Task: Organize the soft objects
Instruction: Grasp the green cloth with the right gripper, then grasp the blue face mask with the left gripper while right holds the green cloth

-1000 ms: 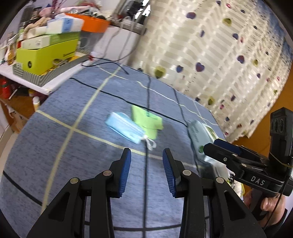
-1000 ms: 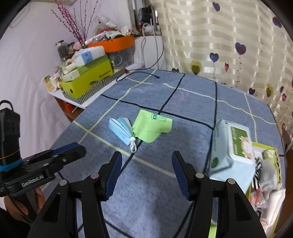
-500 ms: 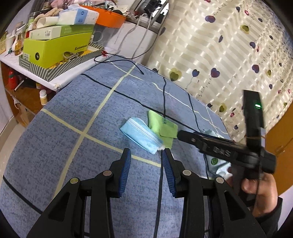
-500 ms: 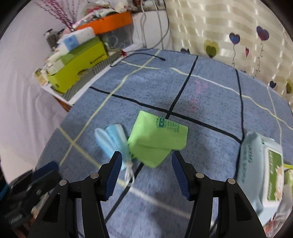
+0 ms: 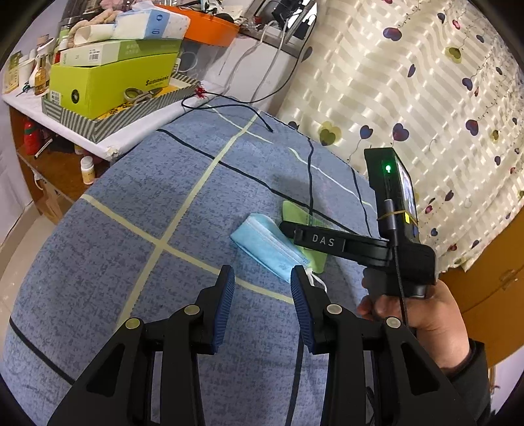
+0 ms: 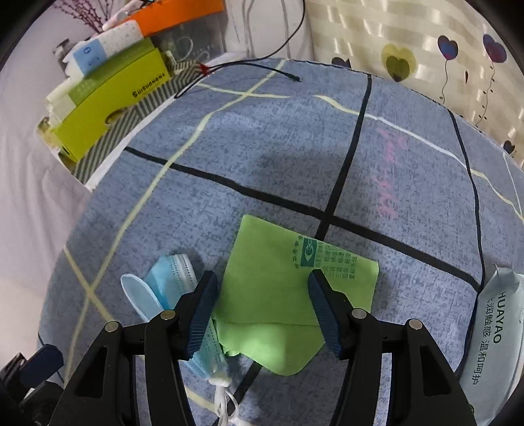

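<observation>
A folded green cloth point(image 6: 271, 281) lies on the blue plaid cover point(image 6: 294, 147), with a light blue face mask point(image 6: 170, 278) touching its left side. My right gripper point(image 6: 262, 295) hangs low over the green cloth. Its jaws are closing with the cloth between them, and the pads do not press on it. In the left wrist view the mask point(image 5: 265, 242) lies just past my left gripper point(image 5: 262, 295), which is open with nothing between its fingers. There the right gripper point(image 5: 288, 229) covers most of the green cloth point(image 5: 293, 211).
A pale blue wet wipes pack point(image 6: 491, 327) lies at the right. A side table at the left carries a yellow-green box point(image 5: 108, 82) in a striped tray and an orange bin point(image 5: 209, 26). A black cable point(image 5: 235, 105) trails onto the cover. A heart-patterned curtain point(image 5: 425, 98) hangs behind.
My right gripper has come down and forward until it straddles the green cloth. My left gripper has edged a little closer to the mask.
</observation>
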The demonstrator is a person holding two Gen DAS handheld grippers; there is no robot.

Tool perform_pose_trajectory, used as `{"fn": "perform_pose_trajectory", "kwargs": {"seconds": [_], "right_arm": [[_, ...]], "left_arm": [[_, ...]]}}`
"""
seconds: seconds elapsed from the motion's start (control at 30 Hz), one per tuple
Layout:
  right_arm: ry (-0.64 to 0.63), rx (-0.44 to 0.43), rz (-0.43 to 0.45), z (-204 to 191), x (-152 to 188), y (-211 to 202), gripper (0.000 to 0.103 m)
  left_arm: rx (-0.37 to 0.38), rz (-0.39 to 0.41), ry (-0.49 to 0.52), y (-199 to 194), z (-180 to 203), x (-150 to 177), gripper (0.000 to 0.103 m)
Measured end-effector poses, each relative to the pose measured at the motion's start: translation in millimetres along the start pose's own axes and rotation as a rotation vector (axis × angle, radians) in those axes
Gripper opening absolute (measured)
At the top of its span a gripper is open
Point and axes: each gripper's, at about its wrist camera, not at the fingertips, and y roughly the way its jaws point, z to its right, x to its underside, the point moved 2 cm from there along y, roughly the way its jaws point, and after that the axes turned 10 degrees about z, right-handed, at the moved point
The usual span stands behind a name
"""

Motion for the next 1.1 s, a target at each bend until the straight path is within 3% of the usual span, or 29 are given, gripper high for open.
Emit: {"fn": "perform_pose_trajectory", "kwargs": {"seconds": [0.07, 0.13, 0.4, 0.53, 0.6, 0.83, 0.97, 1.1], "right_arm": [[-0.012, 0.058, -0.006, 5, 0, -1, 0.022], [0.001, 0.03, -0.013, 10, 0, -3, 0.007], [-0.004, 0.015, 0.045, 15, 0, -47, 0.005], [-0.021, 0.016, 0.098, 15, -5, -79, 0.005], [-0.023, 0.014, 0.117, 18, -6, -90, 0.005], [-0.011, 0.002, 0.153, 29, -2, -112, 0.005], [-0.009, -0.009, 0.172, 32, -1, -120, 0.005], [-0.005, -0.022, 0.199, 35, 3, -135, 0.005]], "left_arm": [[0.007, -0.008, -0.011, 3, 2, -1, 0.037], [0.012, -0.016, -0.013, 7, 6, -2, 0.037], [0.019, -0.057, -0.012, 33, 24, -9, 0.037], [-0.031, -0.061, -0.037, 52, 24, -12, 0.039], [-0.06, -0.069, -0.053, 63, 23, -13, 0.046], [-0.115, -0.1, -0.064, 87, 28, -7, 0.046], [-0.193, -0.132, -0.023, 105, 33, -2, 0.046], [-0.234, -0.104, 0.056, 111, 40, 0, 0.042]]}}
